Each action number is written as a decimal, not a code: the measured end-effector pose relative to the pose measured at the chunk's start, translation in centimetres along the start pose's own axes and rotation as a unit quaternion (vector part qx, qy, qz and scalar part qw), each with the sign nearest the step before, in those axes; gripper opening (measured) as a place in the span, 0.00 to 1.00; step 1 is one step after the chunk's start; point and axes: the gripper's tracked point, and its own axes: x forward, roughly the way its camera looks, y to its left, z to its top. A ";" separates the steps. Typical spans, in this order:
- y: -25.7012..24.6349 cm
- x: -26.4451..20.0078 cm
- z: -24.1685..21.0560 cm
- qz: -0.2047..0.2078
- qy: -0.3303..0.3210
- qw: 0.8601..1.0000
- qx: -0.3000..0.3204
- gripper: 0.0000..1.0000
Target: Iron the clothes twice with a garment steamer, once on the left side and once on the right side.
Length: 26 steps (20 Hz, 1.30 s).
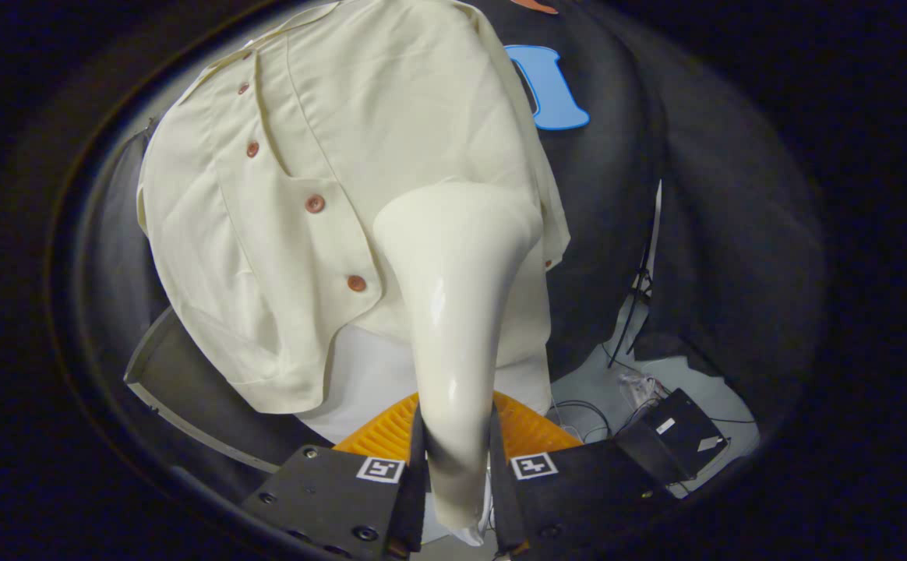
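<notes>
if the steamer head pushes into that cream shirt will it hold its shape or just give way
Probably gives way: the cream shirt hangs in soft folds, so it looks thin and floppy. Its loose hem would likely swing aside. The steamer, clamped between the gripper fingers, looks glossy and rigid, so it might slip slightly in the grip.

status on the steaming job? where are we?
Done: the claw is shut on the steamer. In hand: its head sits against the cream shirt, on the panel beside the button placket. Left: can't tell if either pass is finished; one frame shows no count.
</notes>
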 end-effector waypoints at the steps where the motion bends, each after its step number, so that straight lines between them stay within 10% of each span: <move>1: -0.3 0.2 -0.8 0.000 -0.002 1.000 0.000 0.36; 11: -1.5 0.3 -7.5 -0.003 0.020 1.000 0.017 0.36; 26: 10.9 -12.7 -0.9 0.008 -0.093 0.996 0.001 0.36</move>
